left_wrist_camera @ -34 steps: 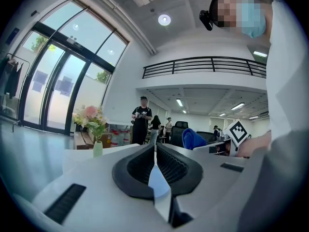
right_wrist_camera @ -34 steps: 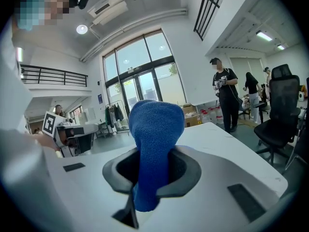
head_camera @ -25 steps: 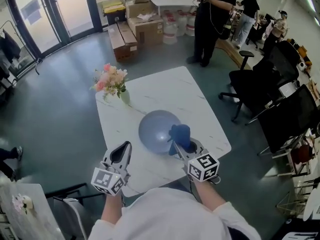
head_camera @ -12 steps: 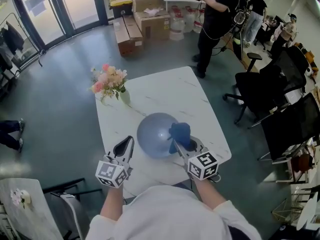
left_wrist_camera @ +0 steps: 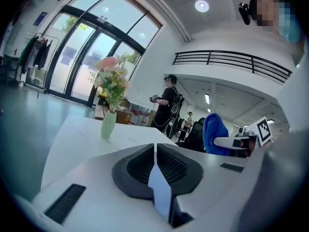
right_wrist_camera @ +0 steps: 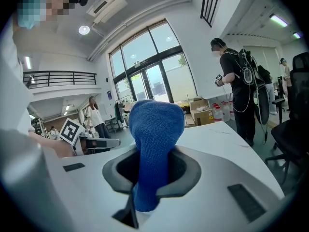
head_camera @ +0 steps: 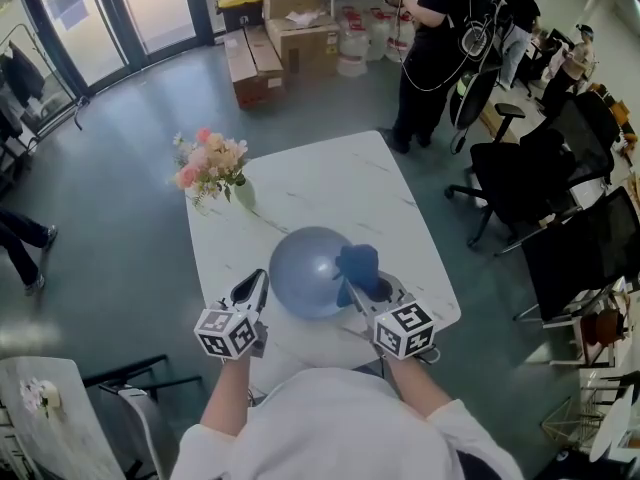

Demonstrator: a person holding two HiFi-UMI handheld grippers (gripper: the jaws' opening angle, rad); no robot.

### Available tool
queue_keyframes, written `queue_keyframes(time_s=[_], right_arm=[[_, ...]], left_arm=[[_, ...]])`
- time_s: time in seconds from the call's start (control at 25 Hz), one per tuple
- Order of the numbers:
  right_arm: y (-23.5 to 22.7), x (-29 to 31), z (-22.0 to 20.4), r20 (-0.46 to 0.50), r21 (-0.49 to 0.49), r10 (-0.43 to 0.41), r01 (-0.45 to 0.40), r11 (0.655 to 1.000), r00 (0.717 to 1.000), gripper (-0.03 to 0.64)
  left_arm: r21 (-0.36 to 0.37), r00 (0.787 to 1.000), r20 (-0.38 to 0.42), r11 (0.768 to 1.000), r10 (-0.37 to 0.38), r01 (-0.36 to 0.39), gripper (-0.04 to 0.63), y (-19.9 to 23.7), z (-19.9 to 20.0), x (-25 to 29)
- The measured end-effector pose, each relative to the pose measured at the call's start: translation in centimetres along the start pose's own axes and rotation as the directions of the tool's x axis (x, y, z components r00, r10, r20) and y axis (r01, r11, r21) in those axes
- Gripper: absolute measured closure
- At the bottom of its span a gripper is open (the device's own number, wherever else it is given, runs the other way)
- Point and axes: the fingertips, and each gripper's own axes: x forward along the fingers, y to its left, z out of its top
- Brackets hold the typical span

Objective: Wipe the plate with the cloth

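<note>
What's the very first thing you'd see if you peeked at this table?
Probably the bright blue cloth bunched up in the right claw, at the right edge of the round blue plate on the near part of the white table. After that, the pink flowers in a pale green vase at the table's far left corner.

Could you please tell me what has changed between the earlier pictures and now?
The left tool, shut and empty, has moved closer to the left rim of the round grey-blue plate. Nothing was grasped or released. The right tool stays shut on the blue cloth at the plate's right side; the plate has not moved.
</note>
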Motion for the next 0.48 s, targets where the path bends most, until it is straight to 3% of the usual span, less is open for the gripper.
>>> queue_keyframes(time_s=[0.2,0.48], right_arm=[[-0.3,0.5,-0.3,-0.012,0.008,0.011,-0.011,1.0,1.0,0.532],[-0.6,1.1,-0.6,-0.026,0.014,0.018,-0.018,1.0,1.0,0.532]], left_arm=[[-0.033,0.996,-0.091,0.999,0.019,-0.022,0.554,1.5,-2.6,1.8],[-0.137,0.979,-0.201,0.989,0.03,-0.058,0.552,3.4,-6.2,3.2]])
